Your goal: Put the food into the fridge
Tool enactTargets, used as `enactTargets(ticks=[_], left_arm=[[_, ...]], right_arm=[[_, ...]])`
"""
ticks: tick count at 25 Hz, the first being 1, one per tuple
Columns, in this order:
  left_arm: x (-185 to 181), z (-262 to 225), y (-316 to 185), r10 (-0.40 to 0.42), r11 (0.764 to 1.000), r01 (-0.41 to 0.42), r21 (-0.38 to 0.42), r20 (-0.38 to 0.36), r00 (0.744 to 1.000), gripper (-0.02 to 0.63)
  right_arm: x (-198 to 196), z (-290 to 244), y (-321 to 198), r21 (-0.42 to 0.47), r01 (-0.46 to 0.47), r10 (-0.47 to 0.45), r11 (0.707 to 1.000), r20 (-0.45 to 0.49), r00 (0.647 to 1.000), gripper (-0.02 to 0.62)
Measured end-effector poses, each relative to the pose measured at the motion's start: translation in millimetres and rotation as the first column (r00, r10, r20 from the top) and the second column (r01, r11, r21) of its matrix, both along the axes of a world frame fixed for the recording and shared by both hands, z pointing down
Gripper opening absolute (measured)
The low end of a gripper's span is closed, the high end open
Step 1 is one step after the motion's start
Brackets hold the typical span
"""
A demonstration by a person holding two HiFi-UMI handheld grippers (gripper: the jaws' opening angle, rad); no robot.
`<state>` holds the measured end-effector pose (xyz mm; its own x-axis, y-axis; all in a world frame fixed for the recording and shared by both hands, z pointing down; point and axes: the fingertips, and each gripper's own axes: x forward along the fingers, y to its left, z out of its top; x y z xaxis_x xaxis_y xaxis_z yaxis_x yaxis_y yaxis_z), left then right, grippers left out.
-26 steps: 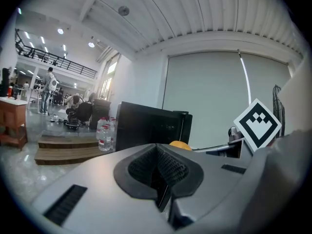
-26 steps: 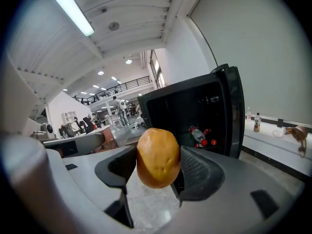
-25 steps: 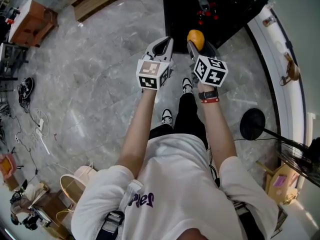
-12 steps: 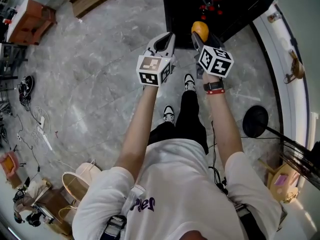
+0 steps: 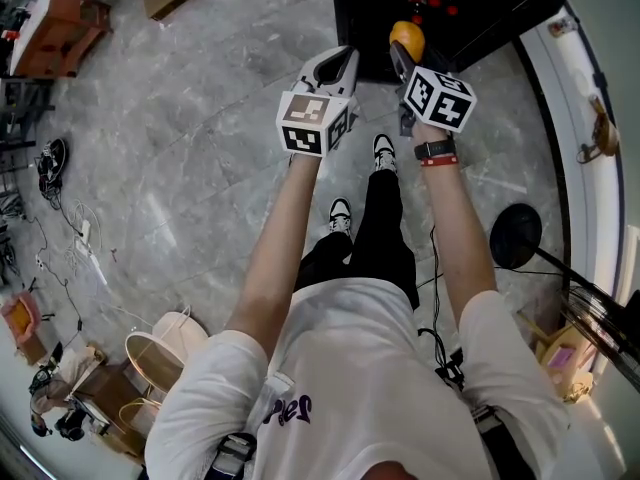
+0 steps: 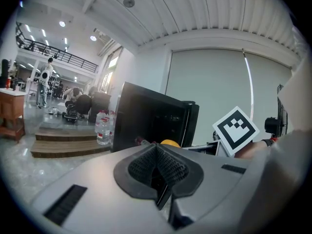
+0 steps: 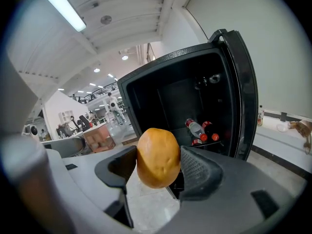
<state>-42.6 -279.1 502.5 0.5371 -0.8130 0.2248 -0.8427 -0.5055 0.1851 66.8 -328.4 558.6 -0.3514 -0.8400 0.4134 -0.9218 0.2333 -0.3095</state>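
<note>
We judge the yellow-orange food item [image 7: 156, 150], a rounded, egg-shaped lump with a faintly dimpled matte skin, to be light and fairly firm. We cannot tell whether it is fruit, a potato, a roll or a model of one. Its curved sides give the pads little flat surface, so it may roll or squirt out if squeezed off-centre. The safest hold is across its widest part, with no more pressure than is needed to carry it. The right gripper [image 7: 157, 165] holds it that way, jaws spread wide and pinching the item at its waist, with the textured pads on either flank and the upper half standing proud above them. The item hangs in the air just in front of the black fridge [image 7: 168, 94], not yet inside. The fridge door [image 7: 243, 96] stands swung open to the right. The cavity looks mostly bare and dark, except for a few bottles with red caps [image 7: 197, 128] lying low at the right near the door. We cannot tell whether they rest on a shelf or on the floor of the compartment. There seems to be room to their left for setting the item down, and it could roll once let go. The left gripper [image 6: 157, 152] has its jaws pressed together on nothing and is held beside the right one.
</note>
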Motion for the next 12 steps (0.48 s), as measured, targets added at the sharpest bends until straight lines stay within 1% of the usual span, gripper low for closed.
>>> enactTargets(ticks=[5,12], left_arm=[[-1.0,13.0,-11.6,0.000,1.000,0.000,-0.012,0.007,1.000,0.018],[2.0,25.6,-27.4,-0.001,1.000,0.001,-0.018,0.011,1.000,0.018]], right_arm=[[2.1,14.2,-18.0,-0.008,0.002,-0.002,1.000,0.002,1.000,0.297],[6.0,28.2,-42.4,-0.005,0.019,-0.019,1.000,-0.030,0.999,0.296]])
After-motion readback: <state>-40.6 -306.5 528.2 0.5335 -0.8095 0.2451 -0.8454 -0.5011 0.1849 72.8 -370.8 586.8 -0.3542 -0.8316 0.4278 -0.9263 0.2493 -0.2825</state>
